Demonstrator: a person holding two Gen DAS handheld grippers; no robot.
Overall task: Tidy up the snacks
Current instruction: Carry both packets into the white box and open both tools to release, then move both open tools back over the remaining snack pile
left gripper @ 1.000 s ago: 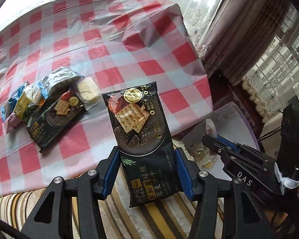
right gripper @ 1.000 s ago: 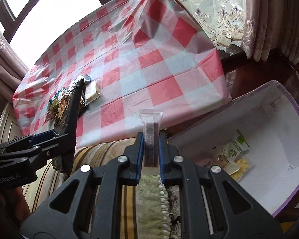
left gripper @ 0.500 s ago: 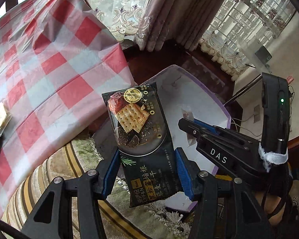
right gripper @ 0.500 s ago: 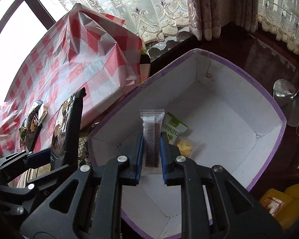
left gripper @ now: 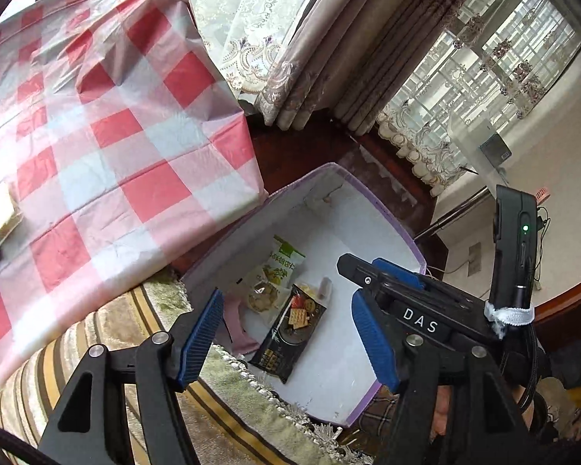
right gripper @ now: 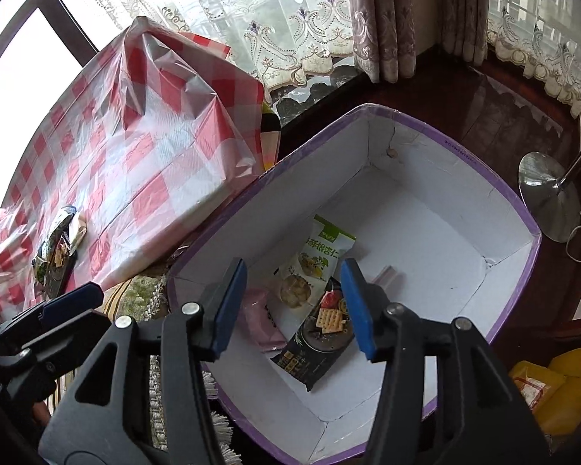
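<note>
A purple-rimmed white box (right gripper: 437,139) stands on the floor beside the table. In it lie a black cracker packet (right gripper: 321,329), a green-and-white packet (right gripper: 323,250), a pink packet (right gripper: 259,317) and a small brown stick packet (right gripper: 385,273). My right gripper (right gripper: 294,265) hangs above the box with its jaws opening and nothing between the pads. My left gripper (left gripper: 286,296) also hangs over the box (left gripper: 383,209), jaws opening and empty, with the black cracker packet (left gripper: 290,333) lying below it. The right gripper (left gripper: 368,275) shows at its right.
The table under a red-and-white checked cloth (right gripper: 143,155) holds several more snack packets (right gripper: 56,252) at its far left. A striped cushion (left gripper: 97,333) lies between table and box. Curtains (right gripper: 383,19), a lamp base (right gripper: 550,197) and yellow bags (right gripper: 550,391) ring the box.
Both grippers swung from the table to above the box. The left one let go of the black cracker packet and the right one let go of the brown stick packet; both now lie in the box.
</note>
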